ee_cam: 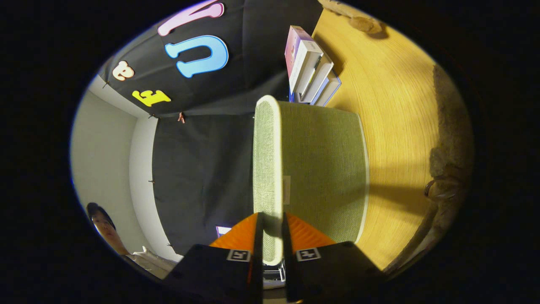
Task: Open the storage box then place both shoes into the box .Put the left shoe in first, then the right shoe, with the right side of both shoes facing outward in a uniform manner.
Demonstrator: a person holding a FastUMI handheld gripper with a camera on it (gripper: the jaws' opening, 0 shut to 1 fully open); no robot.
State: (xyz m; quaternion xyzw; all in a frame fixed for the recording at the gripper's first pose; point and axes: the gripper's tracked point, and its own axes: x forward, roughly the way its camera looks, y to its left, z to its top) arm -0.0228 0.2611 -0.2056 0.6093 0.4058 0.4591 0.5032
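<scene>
We see our claw (270, 230) closed down to a narrow gap, its two orange ribbed fingers (241, 236) pressing on either side of the pale-edged rim of a green woven-fabric storage box lid (266, 169). The lid's thin edge runs straight ahead from between the fingertips, and its broad green face (322, 169) spreads to one side of the fingers, standing tilted up from the light wooden tabletop (392, 109). A small pale tab sits on that green face just ahead of the fingers.

Beyond the lid's far end we find a short stack of white and pink boxes or books (310, 69) lying on the wood, near the lid but apart from it. Along the far side of the table lies a fuzzy grey-brown shoe (449, 139) with a ring-shaped loop (441, 190) at one end, well apart from the claw. Another brownish fuzzy thing (358, 19) rests at the table's far corner; we cannot tell whether it is the second shoe.

A person (105, 226) shows low beside the white wall.
</scene>
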